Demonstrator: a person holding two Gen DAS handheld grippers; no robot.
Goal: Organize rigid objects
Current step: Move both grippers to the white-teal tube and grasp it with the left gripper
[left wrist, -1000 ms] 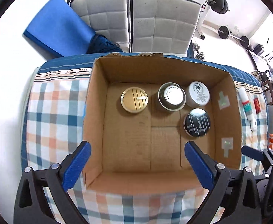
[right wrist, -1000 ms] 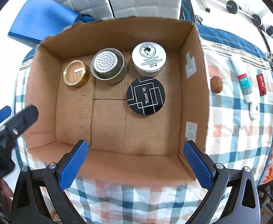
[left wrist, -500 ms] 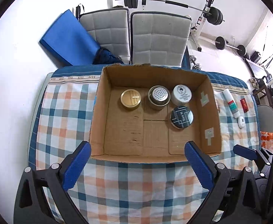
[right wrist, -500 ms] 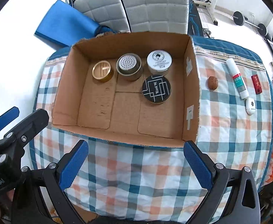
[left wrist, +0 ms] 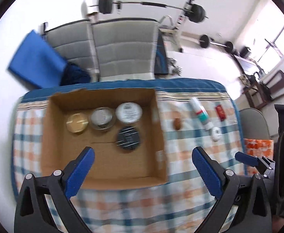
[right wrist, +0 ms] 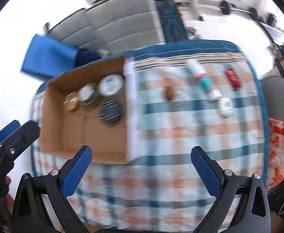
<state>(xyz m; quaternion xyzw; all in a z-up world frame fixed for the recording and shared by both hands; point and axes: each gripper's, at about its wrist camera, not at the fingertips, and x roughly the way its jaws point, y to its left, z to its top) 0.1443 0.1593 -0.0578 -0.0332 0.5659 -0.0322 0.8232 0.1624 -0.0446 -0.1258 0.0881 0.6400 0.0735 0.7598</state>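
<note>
A checked worktop (right wrist: 161, 120) fills mid-frame; four tins sit grouped in the box (left wrist: 50, 136) left, while both hand-held grippers (left wrist: 142, 165) (right wrist: 141, 163) hang apart, empty, likely freed for the tube (right wrist: 201, 78) upper right.

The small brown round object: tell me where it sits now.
The small brown round object lies on the checked cloth, outside the cardboard box, between its right wall and the white tube.

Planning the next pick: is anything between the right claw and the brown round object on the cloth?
Nothing visible. Only bare checked cloth lies between the open right claw and the brown round object; the cardboard box stands off to its left.
</note>
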